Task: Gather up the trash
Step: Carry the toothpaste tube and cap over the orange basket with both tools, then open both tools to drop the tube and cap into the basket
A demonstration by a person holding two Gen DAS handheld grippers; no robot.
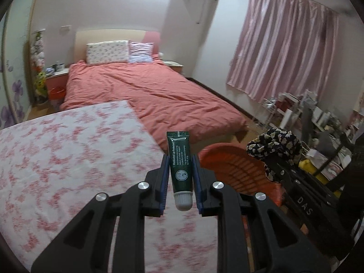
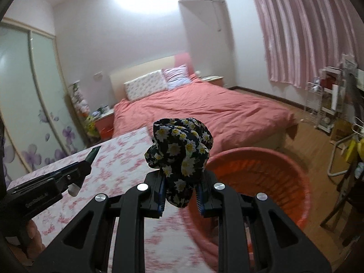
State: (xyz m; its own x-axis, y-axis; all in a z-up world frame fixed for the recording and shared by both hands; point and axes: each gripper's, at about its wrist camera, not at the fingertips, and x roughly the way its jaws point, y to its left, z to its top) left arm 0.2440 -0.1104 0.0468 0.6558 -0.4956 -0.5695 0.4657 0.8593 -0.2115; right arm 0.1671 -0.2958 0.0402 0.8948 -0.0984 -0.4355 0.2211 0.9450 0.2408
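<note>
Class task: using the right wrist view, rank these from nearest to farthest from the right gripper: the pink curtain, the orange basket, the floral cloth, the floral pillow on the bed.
1. Floral cloth: clamped in the right gripper.
2. Orange basket: just beyond, lower right.
3. Floral pillow: at the bed's head, centre-left.
4. Pink curtain: far wall, upper right; too close to the pillow to call.

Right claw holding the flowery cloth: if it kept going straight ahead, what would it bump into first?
Probably the bed. The right claw, shut on the cloth, points over the table edge and the orange basket lower right, toward the bed. Depth is hard to judge.
</note>
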